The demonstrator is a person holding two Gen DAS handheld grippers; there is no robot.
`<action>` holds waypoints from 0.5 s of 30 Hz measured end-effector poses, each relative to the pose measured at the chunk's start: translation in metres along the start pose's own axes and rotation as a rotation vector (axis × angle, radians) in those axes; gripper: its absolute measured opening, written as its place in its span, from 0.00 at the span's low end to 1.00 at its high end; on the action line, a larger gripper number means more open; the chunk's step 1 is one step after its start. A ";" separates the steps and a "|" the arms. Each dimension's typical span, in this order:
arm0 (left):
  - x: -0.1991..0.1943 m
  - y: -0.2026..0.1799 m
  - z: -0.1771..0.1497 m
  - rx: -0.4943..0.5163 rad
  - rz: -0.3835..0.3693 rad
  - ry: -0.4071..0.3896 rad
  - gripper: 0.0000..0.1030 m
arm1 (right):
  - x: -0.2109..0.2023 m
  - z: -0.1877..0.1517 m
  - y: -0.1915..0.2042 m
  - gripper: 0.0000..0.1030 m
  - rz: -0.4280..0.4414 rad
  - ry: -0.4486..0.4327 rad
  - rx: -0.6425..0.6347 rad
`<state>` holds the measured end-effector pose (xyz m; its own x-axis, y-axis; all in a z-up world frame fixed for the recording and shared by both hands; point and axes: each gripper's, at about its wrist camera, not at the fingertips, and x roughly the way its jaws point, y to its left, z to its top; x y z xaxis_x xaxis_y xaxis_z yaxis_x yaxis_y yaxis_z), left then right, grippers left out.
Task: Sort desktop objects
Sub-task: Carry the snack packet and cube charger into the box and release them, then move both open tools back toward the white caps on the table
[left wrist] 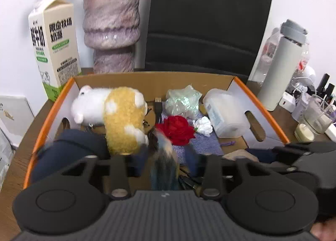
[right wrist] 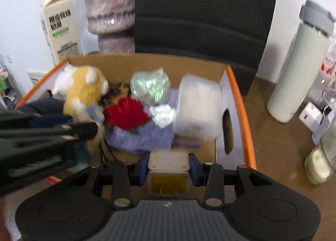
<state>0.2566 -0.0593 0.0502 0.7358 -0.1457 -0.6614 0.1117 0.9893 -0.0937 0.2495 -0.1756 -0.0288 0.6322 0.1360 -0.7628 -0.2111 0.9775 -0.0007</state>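
Note:
An open cardboard box (left wrist: 155,78) with orange rims holds a yellow-and-white plush toy (left wrist: 119,119), a red fabric flower (left wrist: 176,128), a white flower (left wrist: 203,125), a crinkled clear bag (left wrist: 181,102), a translucent plastic tub (left wrist: 224,112) and a purple cloth (left wrist: 205,142). My left gripper (left wrist: 164,169) is over the box's near side, its fingers around a blurred blue-and-tan object (left wrist: 164,163). My right gripper (right wrist: 168,167) is shut on a small cream square tin with a yellow label (right wrist: 167,173) at the box's near edge (right wrist: 240,102). The left gripper also shows in the right wrist view (right wrist: 52,133).
Behind the box stand a milk carton (left wrist: 54,47), a mottled purple vase (left wrist: 111,24) and a black chair back (left wrist: 205,20). To the right on the brown desk are a white thermos (left wrist: 281,68), clear bottles, a glass cup (left wrist: 317,112), a small jar (left wrist: 303,132) and chargers.

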 end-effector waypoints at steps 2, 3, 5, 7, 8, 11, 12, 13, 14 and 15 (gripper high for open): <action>-0.007 0.002 0.002 -0.005 0.011 -0.014 0.51 | 0.001 -0.004 -0.004 0.38 0.001 0.006 0.020; -0.010 0.003 0.003 -0.011 0.021 -0.017 0.51 | -0.001 -0.005 -0.004 0.39 0.008 0.002 0.022; -0.016 0.005 0.005 -0.034 0.034 -0.022 0.54 | -0.009 -0.005 -0.004 0.41 0.016 -0.016 0.034; -0.025 0.010 0.005 -0.074 0.039 -0.025 0.61 | -0.024 -0.005 -0.005 0.51 0.015 -0.056 0.047; -0.031 0.012 0.004 -0.092 0.043 -0.031 0.68 | -0.032 -0.006 -0.005 0.59 0.007 -0.079 0.050; -0.058 0.018 -0.006 -0.110 0.045 -0.073 0.85 | -0.064 -0.013 -0.007 0.67 -0.023 -0.176 0.085; -0.067 0.019 -0.011 -0.101 0.045 -0.083 0.86 | -0.073 -0.017 -0.007 0.70 -0.027 -0.204 0.108; -0.075 0.020 -0.017 -0.091 0.047 -0.090 0.88 | -0.082 -0.024 -0.008 0.72 -0.025 -0.227 0.125; -0.084 0.022 -0.024 -0.088 0.060 -0.097 0.93 | -0.088 -0.030 -0.008 0.75 -0.023 -0.246 0.136; -0.091 0.023 -0.031 -0.091 0.075 -0.108 0.96 | -0.095 -0.038 -0.007 0.77 -0.025 -0.265 0.146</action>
<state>0.1716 -0.0235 0.0851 0.8078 -0.0660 -0.5858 -0.0038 0.9931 -0.1171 0.1629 -0.2017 0.0188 0.8126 0.1300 -0.5682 -0.0954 0.9913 0.0905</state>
